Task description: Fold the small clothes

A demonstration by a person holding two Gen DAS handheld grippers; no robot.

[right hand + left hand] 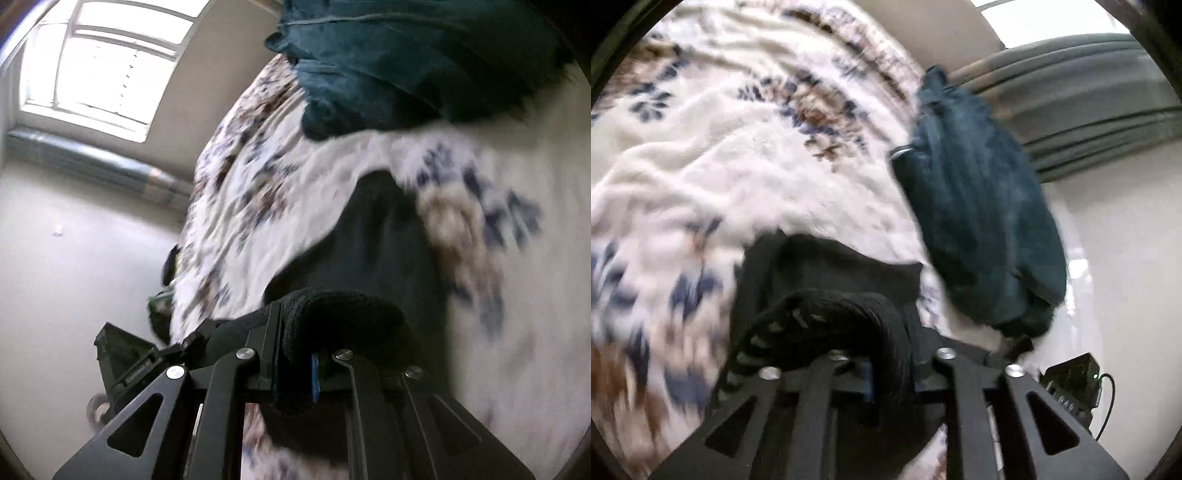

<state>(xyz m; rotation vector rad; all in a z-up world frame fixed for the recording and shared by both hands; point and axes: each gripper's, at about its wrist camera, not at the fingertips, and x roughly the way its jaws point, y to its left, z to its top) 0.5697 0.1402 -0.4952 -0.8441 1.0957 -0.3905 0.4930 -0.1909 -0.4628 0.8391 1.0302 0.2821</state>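
Note:
A black garment (827, 273) hangs from my left gripper (886, 354), which is shut on its thick rolled edge, above the floral blanket (713, 162). In the right wrist view the same black garment (384, 236) stretches away from my right gripper (299, 354), which is shut on its rolled edge too. The cloth covers both sets of fingertips. A dark teal garment (975, 206) lies crumpled on the blanket at the bed's edge; it also shows at the top of the right wrist view (406, 55).
The white floral blanket (280, 192) covers the bed. Beyond the bed's edge is pale floor (74, 258), a grey rolled mat (1082, 96) along the wall and a bright window (103, 59). The views are motion-blurred.

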